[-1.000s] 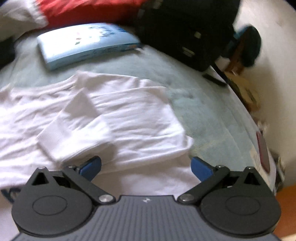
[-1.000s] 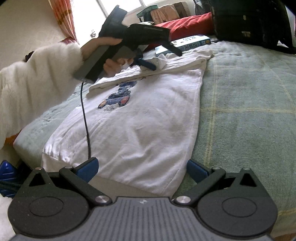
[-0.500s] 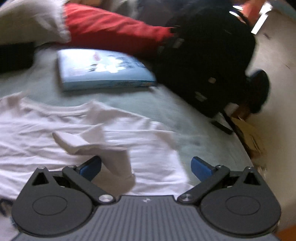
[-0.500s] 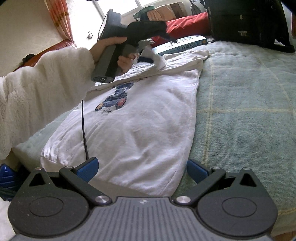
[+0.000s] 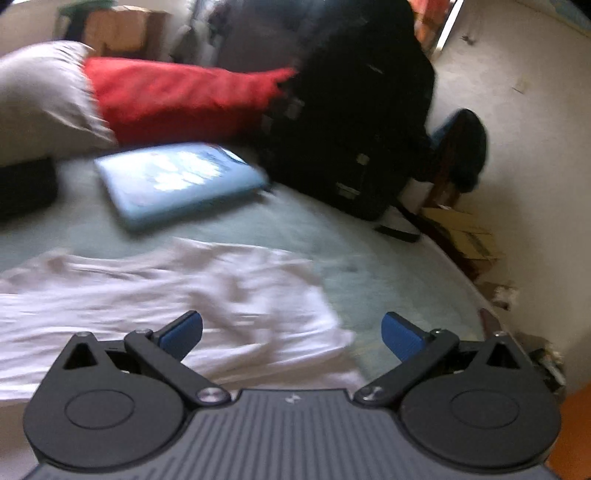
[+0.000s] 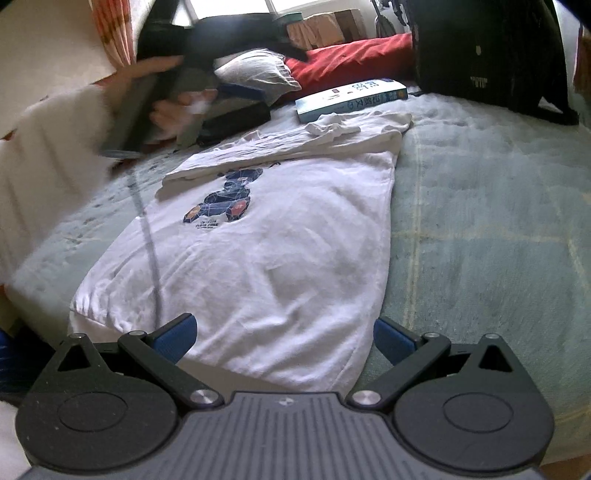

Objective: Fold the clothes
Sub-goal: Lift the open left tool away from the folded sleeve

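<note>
Blur and cut-offs, both wrist views

Left view smeared throughout; book (image 5: 173, 184) cover unreadable. T-shirt (image 6: 266, 251) hem hidden behind right gripper (image 6: 282, 338). Hand (image 6: 166, 110) blurred; backpack (image 6: 484, 51) cropped at top.

Left gripper (image 5: 291, 328) has lifted up and back off the white t-shirt (image 6: 266, 258); the sleeve (image 6: 332, 129) it carried half a second ago now lies dropped, folded across the chest. Jaws empty and spread. Left wrist view is motion-blurred, so the sleeve's exact lie looks flat, probably. Hand (image 6: 162, 92) has moved toward the curtain (image 6: 110, 33).
</note>
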